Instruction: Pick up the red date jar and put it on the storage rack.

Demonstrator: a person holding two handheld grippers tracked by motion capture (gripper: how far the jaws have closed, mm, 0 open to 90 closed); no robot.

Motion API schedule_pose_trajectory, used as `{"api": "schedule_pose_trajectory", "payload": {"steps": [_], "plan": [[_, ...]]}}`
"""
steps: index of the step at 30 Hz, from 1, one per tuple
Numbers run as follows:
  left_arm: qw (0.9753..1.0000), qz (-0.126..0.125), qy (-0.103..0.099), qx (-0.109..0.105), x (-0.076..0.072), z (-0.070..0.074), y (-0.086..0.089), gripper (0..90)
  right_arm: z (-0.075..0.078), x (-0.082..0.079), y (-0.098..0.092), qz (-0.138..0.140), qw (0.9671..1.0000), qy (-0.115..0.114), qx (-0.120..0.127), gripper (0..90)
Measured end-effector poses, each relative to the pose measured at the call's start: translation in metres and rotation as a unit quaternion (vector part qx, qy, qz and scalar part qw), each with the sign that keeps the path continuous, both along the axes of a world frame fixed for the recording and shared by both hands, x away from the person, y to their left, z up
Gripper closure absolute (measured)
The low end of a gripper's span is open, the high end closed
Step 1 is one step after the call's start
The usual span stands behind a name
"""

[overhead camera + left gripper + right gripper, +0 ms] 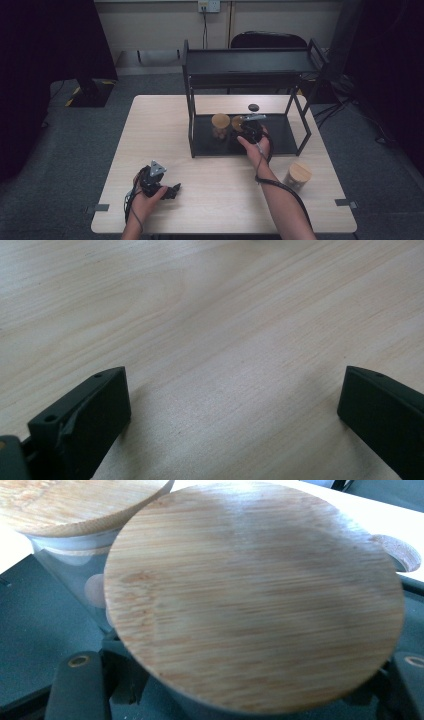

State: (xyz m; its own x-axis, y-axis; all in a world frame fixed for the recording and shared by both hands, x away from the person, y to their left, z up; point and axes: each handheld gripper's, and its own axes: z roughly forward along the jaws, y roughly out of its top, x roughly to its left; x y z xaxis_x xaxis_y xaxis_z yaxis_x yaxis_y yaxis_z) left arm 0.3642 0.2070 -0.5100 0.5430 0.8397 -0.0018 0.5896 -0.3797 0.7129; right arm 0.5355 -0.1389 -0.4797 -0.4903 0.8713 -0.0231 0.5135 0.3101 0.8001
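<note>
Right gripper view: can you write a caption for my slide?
Right gripper jaws on either side of a jar with a bamboo lid, beside a second lidded jar.

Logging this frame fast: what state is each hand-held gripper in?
Left hand-held gripper: open, empty, over the table.
Right hand-held gripper: jaws either side of a bamboo-lidded jar; grip cannot be told.

No readable text, label, brand, number or sign appears on anything here.

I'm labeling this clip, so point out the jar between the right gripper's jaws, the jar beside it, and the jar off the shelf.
held jar (255, 595), right gripper view, bamboo lid.
neighbouring jar (220, 120), high view, lid.
loose jar (299, 171), high view, lid.
</note>
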Motion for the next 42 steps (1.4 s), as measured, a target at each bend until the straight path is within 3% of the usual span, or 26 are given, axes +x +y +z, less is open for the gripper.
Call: {"api": "schedule_pose_trajectory", "payload": {"steps": [26,30,32,35,42], "plan": [[1.0000,-0.002,0.000,0.000,0.0000,0.0000,0.0004,0.2,0.0008,0.0047,0.0026,-0.009,1.0000,0.001,-0.003,25.0],[1.0000,-0.003,0.000,0.000,0.0000,0.0000,0.0005,0.2,0.0020,0.0047,0.0023,-0.012,0.9999,0.005,-0.006,15.8],[1.0000,-0.003,0.000,0.000,0.0000,0.0000,0.0005,0.2,0.0026,0.0046,0.0007,-0.014,0.9998,0.011,0.005,11.4],[1.0000,-0.003,0.000,0.000,0.0001,0.0000,0.0005,0.2,0.0045,0.0036,0.0003,-0.009,0.9999,0.010,-0.006,9.5],[1.0000,-0.003,0.000,0.000,0.0000,0.0000,0.0005,0.2,0.0070,0.0006,-0.0018,-0.012,0.9996,0.023,0.005,2.2]]}}
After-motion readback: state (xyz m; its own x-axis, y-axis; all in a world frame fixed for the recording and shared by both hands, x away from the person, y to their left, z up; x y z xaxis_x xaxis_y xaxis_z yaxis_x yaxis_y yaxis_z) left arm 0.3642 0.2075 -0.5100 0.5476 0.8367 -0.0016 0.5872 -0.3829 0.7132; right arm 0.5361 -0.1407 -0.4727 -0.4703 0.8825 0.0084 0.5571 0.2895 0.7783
